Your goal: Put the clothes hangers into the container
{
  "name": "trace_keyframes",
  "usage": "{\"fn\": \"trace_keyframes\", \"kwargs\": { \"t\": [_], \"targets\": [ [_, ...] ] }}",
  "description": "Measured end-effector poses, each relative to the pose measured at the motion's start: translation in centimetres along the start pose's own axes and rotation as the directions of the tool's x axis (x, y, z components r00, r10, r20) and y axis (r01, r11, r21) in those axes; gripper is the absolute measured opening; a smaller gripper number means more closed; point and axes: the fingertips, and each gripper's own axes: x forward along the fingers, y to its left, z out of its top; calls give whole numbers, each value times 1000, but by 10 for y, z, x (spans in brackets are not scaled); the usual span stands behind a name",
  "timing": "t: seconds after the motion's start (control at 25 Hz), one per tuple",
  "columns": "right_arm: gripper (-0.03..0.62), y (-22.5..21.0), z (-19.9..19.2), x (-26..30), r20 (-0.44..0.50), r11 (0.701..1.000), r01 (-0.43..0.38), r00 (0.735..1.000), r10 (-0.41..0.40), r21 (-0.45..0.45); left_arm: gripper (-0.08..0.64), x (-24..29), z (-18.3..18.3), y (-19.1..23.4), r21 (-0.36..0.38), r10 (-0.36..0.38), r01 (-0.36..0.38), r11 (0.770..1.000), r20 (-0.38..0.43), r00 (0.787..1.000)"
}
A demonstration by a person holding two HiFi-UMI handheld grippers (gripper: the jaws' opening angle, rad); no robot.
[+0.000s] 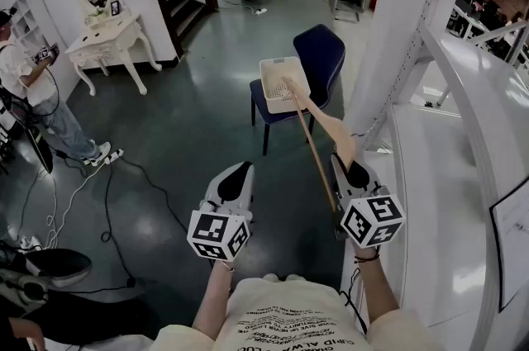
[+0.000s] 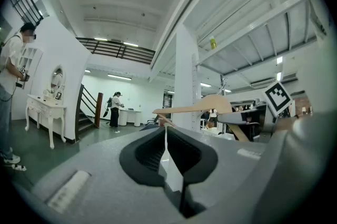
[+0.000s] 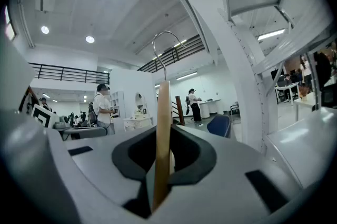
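Hanger [image 1: 312, 144] | pinched between fingers [image 3: 196, 153] of right gripper [image 3: 162, 146] | seemingly pointing toward container [image 1: 283, 85]

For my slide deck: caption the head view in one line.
Right claw grips a wooden hanger pointing toward the white basket on a blue chair; left claw shut and empty.

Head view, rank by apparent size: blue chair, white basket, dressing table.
1-2. blue chair and dressing table with its mirror: they look about alike, so not ranked against each other.
3. white basket, sitting on the chair seat: clearly the smallest.
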Motion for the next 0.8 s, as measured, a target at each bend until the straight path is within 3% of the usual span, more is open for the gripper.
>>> {"fn": "trace_keyframes", "kwargs": {
  "t": [0.44,0.8],
  "targets": [
    [51,-17,-2,-11,2,1000,15,1000,-15,-6,28,-2,-5,-2,2,30,-30,1000,-6,1000],
    [51,-37,-6,-22,10,998,14,1000,-14,54,28,2,-8,-18,14,43,-43,999,-13,999]
  ]
}}
